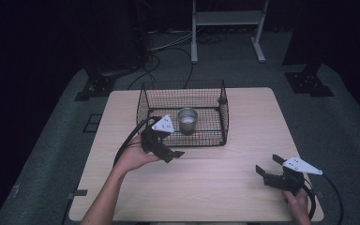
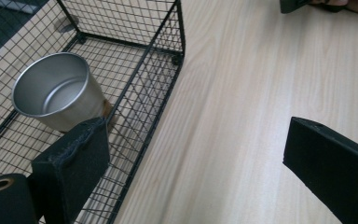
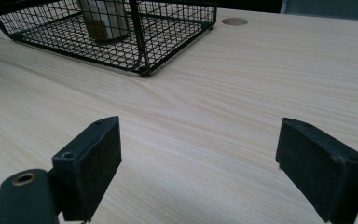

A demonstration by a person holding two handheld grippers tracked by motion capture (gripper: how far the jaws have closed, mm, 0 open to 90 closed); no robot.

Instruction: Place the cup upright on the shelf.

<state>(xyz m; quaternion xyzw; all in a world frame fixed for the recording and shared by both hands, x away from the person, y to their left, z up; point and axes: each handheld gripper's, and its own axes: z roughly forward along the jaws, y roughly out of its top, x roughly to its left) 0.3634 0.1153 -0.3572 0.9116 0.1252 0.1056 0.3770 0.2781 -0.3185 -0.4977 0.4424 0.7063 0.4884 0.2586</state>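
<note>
Inside the black wire basket (image 1: pixel 222 105) on the worktop (image 1: pixel 215 173), a steel cup (image 1: pixel 187 120) stands upright. The left claw (image 1: pixel 174 151) hovers just outside the basket's near wall, jaws wide apart and empty. The right claw (image 1: pixel 267 165), also gaping and empty, sits well apart near the worktop's right edge.

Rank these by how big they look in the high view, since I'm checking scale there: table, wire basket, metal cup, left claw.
1. table
2. wire basket
3. left claw, roughly; being nearer the camera may flatter it
4. metal cup, close to the claw in apparent size
</note>
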